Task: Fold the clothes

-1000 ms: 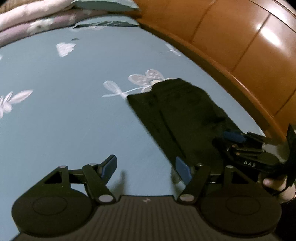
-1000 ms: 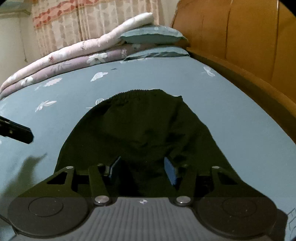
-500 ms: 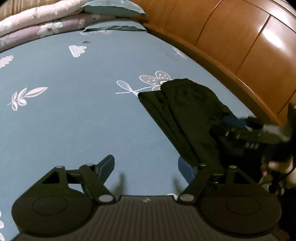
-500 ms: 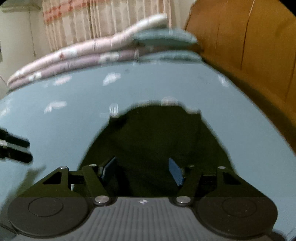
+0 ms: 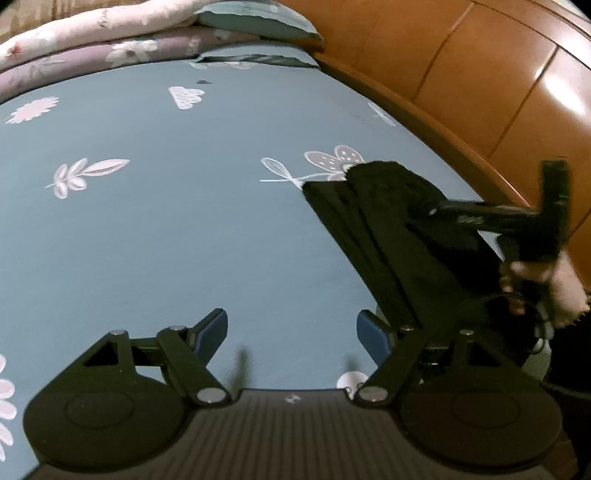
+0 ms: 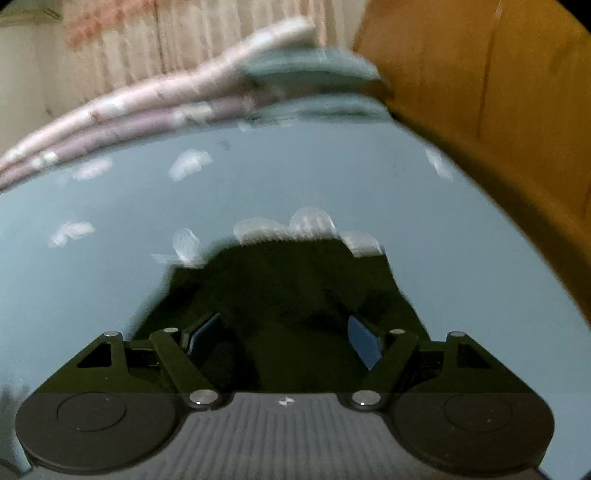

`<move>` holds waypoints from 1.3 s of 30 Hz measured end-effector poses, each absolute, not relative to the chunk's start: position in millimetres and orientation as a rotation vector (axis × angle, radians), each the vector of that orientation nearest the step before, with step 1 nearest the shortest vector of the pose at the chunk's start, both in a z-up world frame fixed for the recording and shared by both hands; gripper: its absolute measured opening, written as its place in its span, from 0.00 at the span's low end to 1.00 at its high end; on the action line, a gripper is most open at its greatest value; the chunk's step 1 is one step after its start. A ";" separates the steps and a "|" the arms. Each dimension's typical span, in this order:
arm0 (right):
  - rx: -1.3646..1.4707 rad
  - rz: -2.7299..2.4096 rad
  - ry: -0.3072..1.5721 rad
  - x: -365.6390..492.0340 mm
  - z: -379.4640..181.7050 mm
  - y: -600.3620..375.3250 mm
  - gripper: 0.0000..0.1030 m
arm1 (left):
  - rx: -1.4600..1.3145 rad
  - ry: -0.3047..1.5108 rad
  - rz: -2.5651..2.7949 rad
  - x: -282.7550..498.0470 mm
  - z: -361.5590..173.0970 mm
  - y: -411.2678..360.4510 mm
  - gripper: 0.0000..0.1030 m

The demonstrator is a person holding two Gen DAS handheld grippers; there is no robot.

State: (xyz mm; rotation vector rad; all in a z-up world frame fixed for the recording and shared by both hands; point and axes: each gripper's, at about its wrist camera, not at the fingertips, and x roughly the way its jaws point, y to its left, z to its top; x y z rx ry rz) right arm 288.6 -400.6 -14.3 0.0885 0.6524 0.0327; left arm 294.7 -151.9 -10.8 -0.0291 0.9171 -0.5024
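A black garment (image 5: 384, 229) lies folded into a narrow strip on the blue flower-print bedsheet (image 5: 184, 229), near the wooden bed frame. My left gripper (image 5: 291, 332) hangs open over bare sheet, its right finger (image 5: 369, 336) beside the garment's near end. In the blurred right wrist view the same black garment (image 6: 288, 288) lies under and ahead of my right gripper (image 6: 284, 336), which is open with nothing pinched. In the left wrist view a person's hand (image 5: 557, 288) holds that right gripper above the garment.
An orange wooden headboard (image 5: 498, 74) runs along the right side of the bed. Teal pillows (image 5: 255, 22) and rolled pink and purple quilts (image 5: 92, 40) are stacked at the far end. A curtain (image 6: 147, 48) hangs behind them. Bare sheet spreads to the left.
The right gripper has risen from the garment's near end and now hovers above it, its view tilting up. The left gripper has drawn back a little. Both stayed open.
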 end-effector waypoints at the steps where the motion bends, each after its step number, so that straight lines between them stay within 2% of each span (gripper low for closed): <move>1: 0.080 0.051 0.641 288.4 -11.8 -395.5 0.78 | -0.030 0.918 -0.496 293.6 -10.5 -150.4 0.77; 6: 0.036 0.086 0.715 317.8 -37.3 -374.8 0.79 | -0.035 0.920 -0.461 288.2 -9.3 -143.3 0.77; 10: 0.015 0.088 0.737 322.7 -47.7 -368.1 0.85 | -0.010 0.926 -0.443 282.6 -6.9 -140.9 0.77; 19: 0.062 0.160 0.657 238.8 2.0 -373.7 0.85 | 0.035 0.936 -0.439 277.3 -6.4 -138.1 0.78; 32: -0.087 0.112 0.791 132.2 -30.1 -338.3 0.86 | 0.094 0.984 -0.515 273.9 -27.4 -152.1 0.78; 39: -0.152 0.021 0.866 105.0 -47.4 -318.6 0.89 | 0.140 0.995 -0.596 267.3 -40.1 -159.0 0.79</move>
